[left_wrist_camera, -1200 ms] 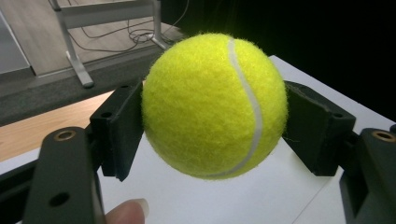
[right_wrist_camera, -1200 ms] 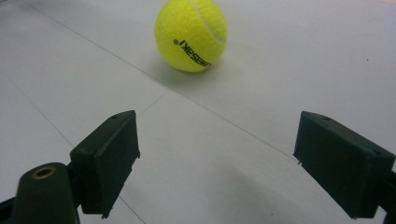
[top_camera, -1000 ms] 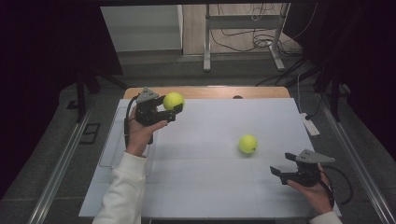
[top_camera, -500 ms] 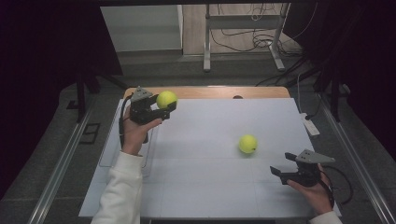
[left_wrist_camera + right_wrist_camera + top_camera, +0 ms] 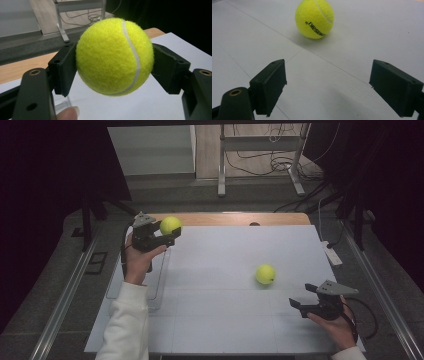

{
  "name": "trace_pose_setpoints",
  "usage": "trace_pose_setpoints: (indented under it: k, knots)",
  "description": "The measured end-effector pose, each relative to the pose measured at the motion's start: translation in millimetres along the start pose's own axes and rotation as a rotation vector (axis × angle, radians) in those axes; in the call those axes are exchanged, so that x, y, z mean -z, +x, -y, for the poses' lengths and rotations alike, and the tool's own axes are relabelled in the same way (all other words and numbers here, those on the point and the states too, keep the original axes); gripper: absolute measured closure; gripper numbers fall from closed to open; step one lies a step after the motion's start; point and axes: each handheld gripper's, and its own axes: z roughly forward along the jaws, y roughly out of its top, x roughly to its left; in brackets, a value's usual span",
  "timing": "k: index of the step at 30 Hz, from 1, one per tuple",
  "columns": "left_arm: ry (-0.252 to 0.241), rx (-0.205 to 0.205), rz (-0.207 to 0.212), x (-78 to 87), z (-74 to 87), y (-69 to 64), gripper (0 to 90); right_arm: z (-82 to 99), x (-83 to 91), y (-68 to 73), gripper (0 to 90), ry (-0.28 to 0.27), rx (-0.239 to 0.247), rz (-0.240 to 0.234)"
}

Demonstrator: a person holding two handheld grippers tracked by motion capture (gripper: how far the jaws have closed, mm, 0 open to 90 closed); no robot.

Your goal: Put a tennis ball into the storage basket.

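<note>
My left gripper is shut on a yellow tennis ball and holds it above the table's far left corner. In the left gripper view both black pads press the sides of that ball. A second tennis ball lies on the white table top, right of centre. My right gripper rests low near the front right, a short way from it, with its jaws wide apart. In the right gripper view this ball with black lettering sits ahead of my gripper, and nothing is between the pads.
A clear tray lies along the table's left side under my left forearm. A wooden strip runs along the far edge. A white power strip sits off the right edge. Metal stand legs and cables are on the floor beyond.
My left gripper has carried its ball to the left, toward the table's far left corner. The right gripper and the second ball have stayed put.
</note>
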Motion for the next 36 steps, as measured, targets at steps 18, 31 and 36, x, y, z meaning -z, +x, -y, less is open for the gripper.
trace_pose_setpoints:
  k: [18,31,36]
  knots:
    - [0.027,0.033,-0.088,5.3,7.8,25.8,26.8,-0.2,-0.3,0.0,14.1,0.002,0.001,0.001]
    - [0.033,0.062,-0.131,12.4,13.1,42.1,26.8,-0.7,-0.9,-0.2,14.1,0.004,0.003,0.005]
    - [0.038,0.074,-0.14,12.8,14.9,47.7,26.8,-0.6,-1.4,-0.3,14.1,0.004,0.002,0.003]
